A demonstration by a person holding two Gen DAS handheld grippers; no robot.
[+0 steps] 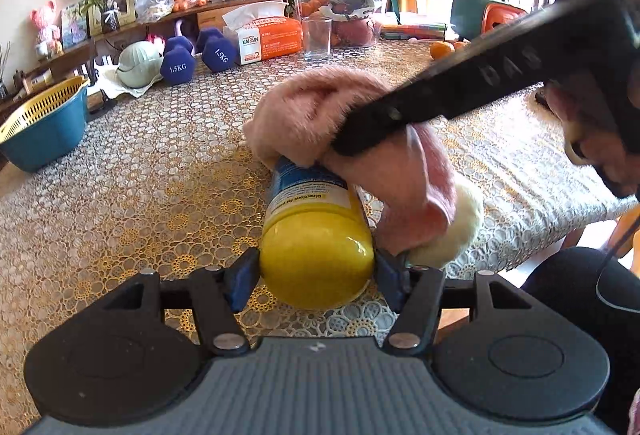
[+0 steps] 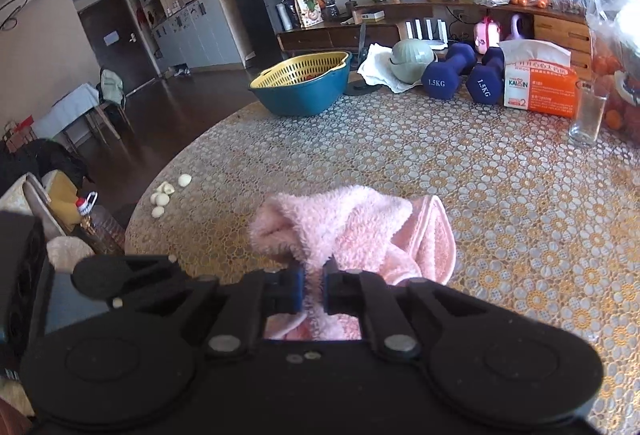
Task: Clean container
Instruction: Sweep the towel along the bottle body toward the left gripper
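A container (image 1: 316,235) with a yellow cap and a blue-and-white label lies on its side on the lace-covered table. My left gripper (image 1: 316,275) is shut on its yellow cap end, blue pads on both sides. A fluffy pink cloth (image 1: 320,115) is draped over the container's far end and down its right side. The right gripper's black finger (image 1: 440,95) comes in from the upper right and presses into that cloth. In the right wrist view my right gripper (image 2: 314,287) is shut on the pink cloth (image 2: 348,231); the container is hidden beneath it.
A blue basin with a yellow strainer (image 1: 44,123) sits at the table's left edge. Two blue dumbbells (image 1: 196,55), a tissue box (image 1: 268,35), a clear glass (image 1: 317,37) and bags of fruit line the far side. Garlic cloves (image 2: 164,195) lie near the left edge.
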